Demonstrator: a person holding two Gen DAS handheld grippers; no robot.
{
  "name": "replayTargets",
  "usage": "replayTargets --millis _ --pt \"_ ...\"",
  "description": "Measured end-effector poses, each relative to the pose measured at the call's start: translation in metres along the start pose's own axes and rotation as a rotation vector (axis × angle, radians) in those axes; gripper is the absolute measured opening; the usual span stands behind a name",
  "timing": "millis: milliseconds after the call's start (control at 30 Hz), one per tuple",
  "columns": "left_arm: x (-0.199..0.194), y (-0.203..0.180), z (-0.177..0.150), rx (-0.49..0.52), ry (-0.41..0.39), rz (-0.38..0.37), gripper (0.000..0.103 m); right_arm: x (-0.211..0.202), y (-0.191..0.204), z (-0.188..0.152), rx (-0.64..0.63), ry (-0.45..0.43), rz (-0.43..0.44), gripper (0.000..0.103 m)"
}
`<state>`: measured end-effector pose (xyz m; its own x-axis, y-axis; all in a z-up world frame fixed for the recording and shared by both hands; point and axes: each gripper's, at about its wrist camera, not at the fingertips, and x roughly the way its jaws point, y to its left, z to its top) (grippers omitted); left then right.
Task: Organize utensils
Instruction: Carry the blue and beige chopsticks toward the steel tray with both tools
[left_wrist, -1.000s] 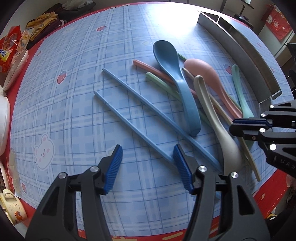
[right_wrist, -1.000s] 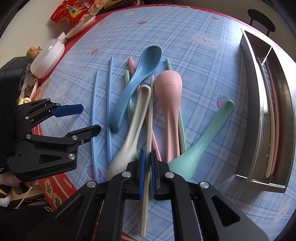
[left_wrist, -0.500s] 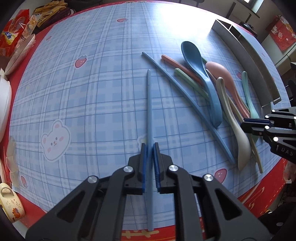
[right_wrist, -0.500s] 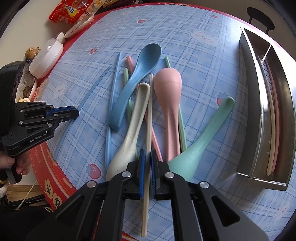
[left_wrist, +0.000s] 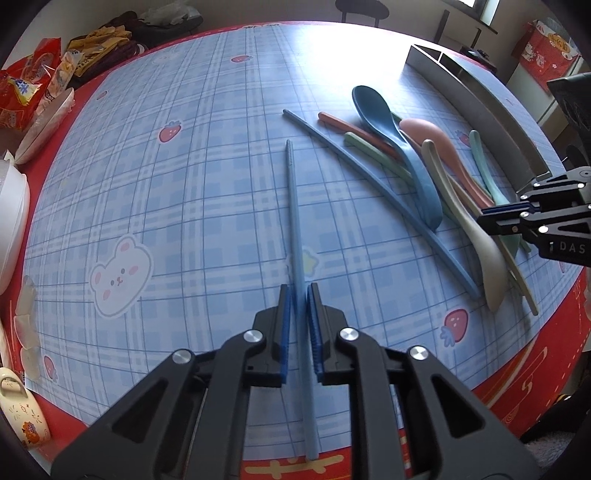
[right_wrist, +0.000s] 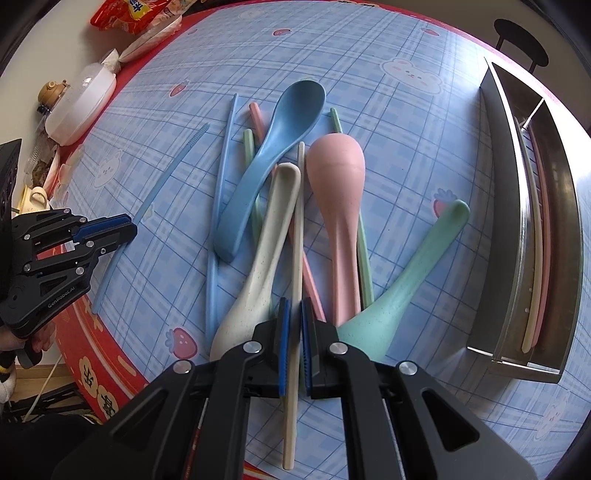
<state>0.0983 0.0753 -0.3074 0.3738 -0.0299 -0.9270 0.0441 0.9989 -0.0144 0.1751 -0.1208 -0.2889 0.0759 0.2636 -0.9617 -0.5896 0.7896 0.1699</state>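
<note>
Left gripper (left_wrist: 300, 295) clamped on a long blue plastic chopstick (left_wrist: 293, 206) over the blue checked tablecloth (left_wrist: 184, 206), right gripper (right_wrist: 294, 314) pinching a cream chopstick (right_wrist: 297, 236) amid heaped pastel spoons (right_wrist: 332, 206), steel organizer tray (right_wrist: 506, 221) nearby.

Hidden or cut off:
- Pink chopstick (right_wrist: 309, 280): middle lies under the blue spoon (right_wrist: 273, 155) and cream spoon (right_wrist: 266, 258).
- Green chopsticks (right_wrist: 364, 266): mostly covered by the pink spoon (right_wrist: 338, 206).
- Tray (right_wrist: 498, 206), right of frame: far end cut by the fisheye edge; contents unclear.
- Snack bag (left_wrist: 22, 92), upper left: cropped.
- Mug (left_wrist: 22, 417), lower left: part cropped.
</note>
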Motion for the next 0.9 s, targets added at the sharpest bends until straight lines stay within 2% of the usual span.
replayTargets --millis 133,233,400,700,900 --pt "-0.004 -0.005 -0.008 -0.05 -0.038 0.018 0.015 0.0 0.004 0.001 -0.004 -0.006 -0.023 0.007" --pt "-0.006 -0.005 -0.009 -0.092 -0.042 0.021 0.011 -0.001 0.004 -0.002 -0.007 -0.024 -0.025 0.006" --pt "-0.006 0.011 -0.004 -0.159 -0.007 -0.044 0.01 -0.005 0.0 -0.005 0.0 -0.033 -0.002 0.006" --pt "-0.028 0.028 0.002 -0.143 -0.014 -0.022 0.01 -0.024 -0.005 -0.007 -0.009 -0.065 0.012 0.006" --pt "-0.038 0.027 0.017 -0.158 -0.033 -0.013 0.01 -0.034 -0.01 -0.008 0.009 -0.082 0.019 0.006"
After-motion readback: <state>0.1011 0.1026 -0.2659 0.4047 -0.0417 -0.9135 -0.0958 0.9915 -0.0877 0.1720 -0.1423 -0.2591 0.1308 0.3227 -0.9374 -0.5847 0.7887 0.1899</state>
